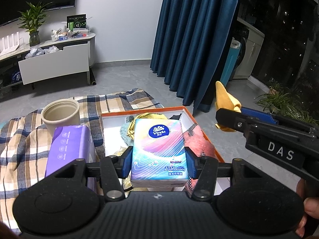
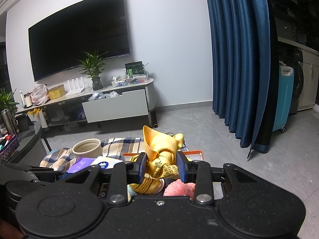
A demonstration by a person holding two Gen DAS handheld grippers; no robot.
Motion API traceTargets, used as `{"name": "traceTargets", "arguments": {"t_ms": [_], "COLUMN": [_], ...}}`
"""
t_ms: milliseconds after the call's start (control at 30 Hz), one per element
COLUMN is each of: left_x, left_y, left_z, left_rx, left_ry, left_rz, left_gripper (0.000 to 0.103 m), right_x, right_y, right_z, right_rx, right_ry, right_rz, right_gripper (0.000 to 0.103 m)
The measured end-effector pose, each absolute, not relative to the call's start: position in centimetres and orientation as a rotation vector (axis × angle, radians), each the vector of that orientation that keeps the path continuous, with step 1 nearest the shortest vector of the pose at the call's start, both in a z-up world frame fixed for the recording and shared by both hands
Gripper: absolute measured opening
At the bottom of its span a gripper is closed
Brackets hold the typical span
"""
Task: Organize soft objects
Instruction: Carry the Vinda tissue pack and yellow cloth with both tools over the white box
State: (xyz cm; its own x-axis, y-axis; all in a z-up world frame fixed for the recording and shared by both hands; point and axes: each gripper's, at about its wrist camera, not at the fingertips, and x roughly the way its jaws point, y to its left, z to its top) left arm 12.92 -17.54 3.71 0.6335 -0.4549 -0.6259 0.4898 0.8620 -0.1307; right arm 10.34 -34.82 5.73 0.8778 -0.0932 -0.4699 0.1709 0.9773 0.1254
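Blue rubber pads on your left gripper (image 1: 158, 162) are squeezing both sides of a pastel Vinda tissue pack (image 1: 158, 149), dead centre in the left wrist view, tipped downward over the orange-rimmed white box (image 1: 201, 127). Your right gripper (image 2: 161, 166) is pinched narrow on a knotted yellow cloth with printed characters (image 2: 163, 151); in its own view the cloth sits mid-frame above the box's orange edge (image 2: 196, 151).

What the left camera gives you that the right doesn't: a side look at your right gripper (image 1: 229, 117) coming in from the right edge, yellow cloth (image 1: 224, 97) poking up past its tips, out beyond the box's right wall over the grey floor. You also see down inside the box, with a pink fluffy item (image 1: 196, 141) and a teal knit piece (image 1: 125, 132) there, plus the purple wipes pack (image 1: 67, 145) and beige ribbed cup (image 1: 60, 115) on the plaid blanket (image 1: 20, 139) at left.

The right camera instead shows the big black TV (image 2: 79, 45) upper left and a yellow striped soft thing (image 2: 147, 185) under the pads.
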Motion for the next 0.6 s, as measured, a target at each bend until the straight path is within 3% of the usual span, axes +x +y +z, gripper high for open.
{"name": "traceTargets", "arguments": {"t_ms": [600], "left_x": [13.90], "left_y": [-17.82], "left_z": [3.36], "left_rx": [0.063], "left_ry": [0.714], "left_rz": [-0.527], "left_gripper": [0.054], "right_x": [10.65], "right_y": [-34.76], "right_z": [5.65], "right_rx": [0.167], "right_ry": [0.488], "right_rz": [-0.137], "right_gripper": [0.041]}}
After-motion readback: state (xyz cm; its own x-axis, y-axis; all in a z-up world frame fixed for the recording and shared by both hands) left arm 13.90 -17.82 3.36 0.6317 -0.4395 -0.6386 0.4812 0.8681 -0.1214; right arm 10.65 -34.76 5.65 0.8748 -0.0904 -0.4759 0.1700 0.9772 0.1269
